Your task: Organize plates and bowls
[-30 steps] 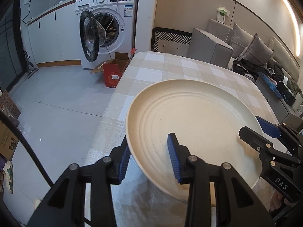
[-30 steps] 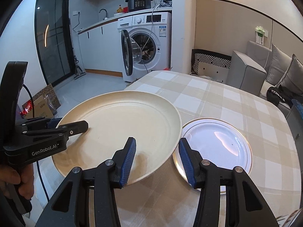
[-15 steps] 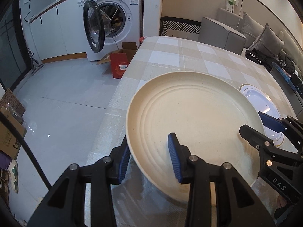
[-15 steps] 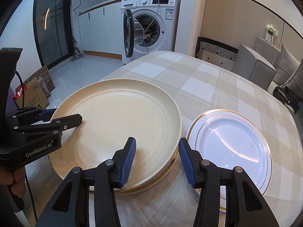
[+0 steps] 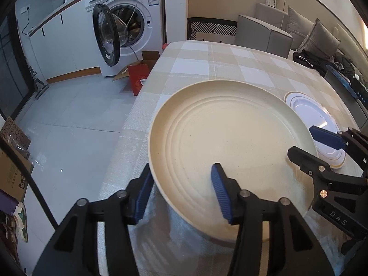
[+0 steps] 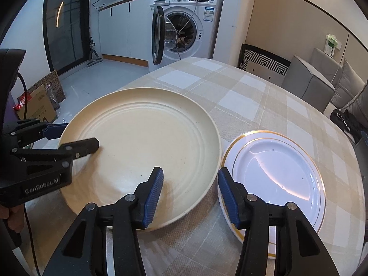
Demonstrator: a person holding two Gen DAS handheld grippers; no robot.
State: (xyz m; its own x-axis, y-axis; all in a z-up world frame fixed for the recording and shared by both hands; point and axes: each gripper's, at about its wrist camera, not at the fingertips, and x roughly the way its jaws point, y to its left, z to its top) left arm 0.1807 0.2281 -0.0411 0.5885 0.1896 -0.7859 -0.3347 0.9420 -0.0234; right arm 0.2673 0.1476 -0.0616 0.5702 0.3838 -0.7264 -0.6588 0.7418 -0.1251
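A large cream plate (image 5: 230, 142) with ringed ridges lies on the checked tablecloth (image 5: 225, 69); it also shows in the right wrist view (image 6: 142, 142). My left gripper (image 5: 181, 191) is open, its jaws straddling the plate's near-left rim. My right gripper (image 6: 191, 193) is open, its jaws straddling the plate's right rim, one finger inside and one outside. A white plate with a gold rim (image 6: 276, 179) lies on the table just right of the cream plate, also in the left wrist view (image 5: 315, 119).
The table edge (image 5: 128, 124) drops to a tiled floor on the left. A washing machine (image 5: 128, 27) with its door open, a red box (image 5: 140, 78) and cardboard stand beyond. A grey sofa (image 6: 322, 78) and a patterned chair (image 6: 262, 62) lie behind the table.
The cream plate has come down and now rests on the table beside the white plate. Both grippers stay open around its rim.
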